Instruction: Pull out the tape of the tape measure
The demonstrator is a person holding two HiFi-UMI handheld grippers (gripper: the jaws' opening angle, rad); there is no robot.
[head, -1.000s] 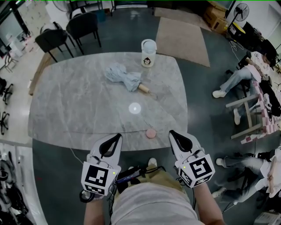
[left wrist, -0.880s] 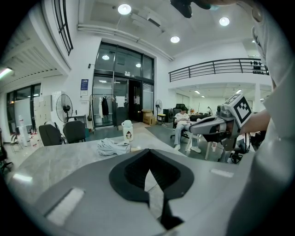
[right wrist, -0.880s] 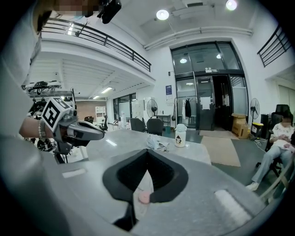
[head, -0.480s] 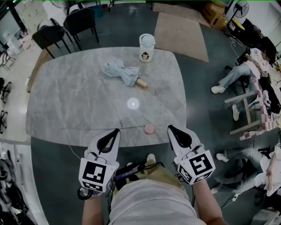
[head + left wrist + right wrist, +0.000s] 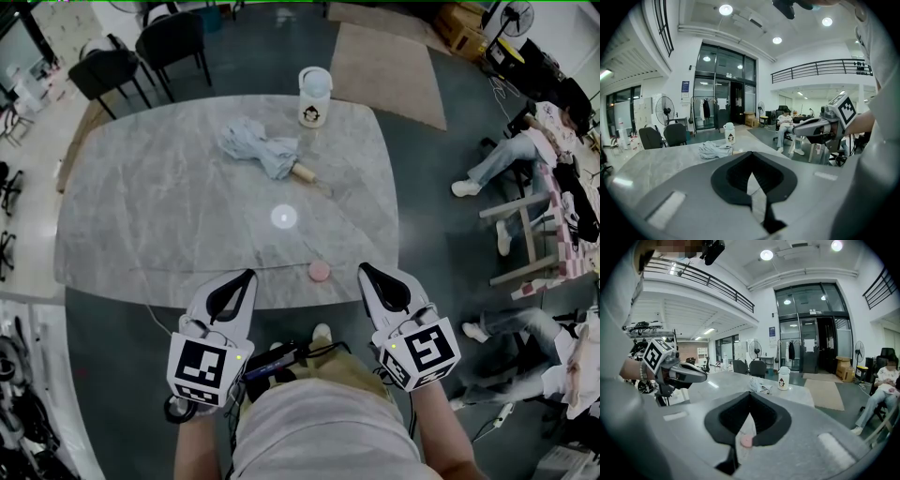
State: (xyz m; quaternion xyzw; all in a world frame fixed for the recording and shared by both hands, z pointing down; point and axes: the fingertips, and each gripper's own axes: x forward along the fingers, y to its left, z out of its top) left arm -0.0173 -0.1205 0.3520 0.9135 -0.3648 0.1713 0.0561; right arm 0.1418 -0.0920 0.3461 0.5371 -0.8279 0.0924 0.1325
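A small round pink tape measure (image 5: pixel 320 272) lies near the front edge of the grey marble table (image 5: pixel 141 206); it also shows in the right gripper view (image 5: pixel 746 441), just beyond the jaws. My left gripper (image 5: pixel 251 275) hangs in front of the table edge, left of the tape measure, with its jaws shut and empty (image 5: pixel 751 153). My right gripper (image 5: pixel 363 269) is level with it on the right, also shut and empty (image 5: pixel 750 393). Neither touches the tape measure, which sits between the two tips, closer to the right one.
A folded grey umbrella (image 5: pixel 258 150) and a white bottle (image 5: pixel 315 97) stand at the table's far side. A bright round spot (image 5: pixel 284 217) shows mid-table. Dark chairs (image 5: pixel 112 70) stand at the far left, a rug (image 5: pixel 389 70) beyond, and a seated person (image 5: pixel 525 150) at the right.
The head view has shifted a little, so the table sits slightly higher in the picture. Both grippers stay shut and in place.
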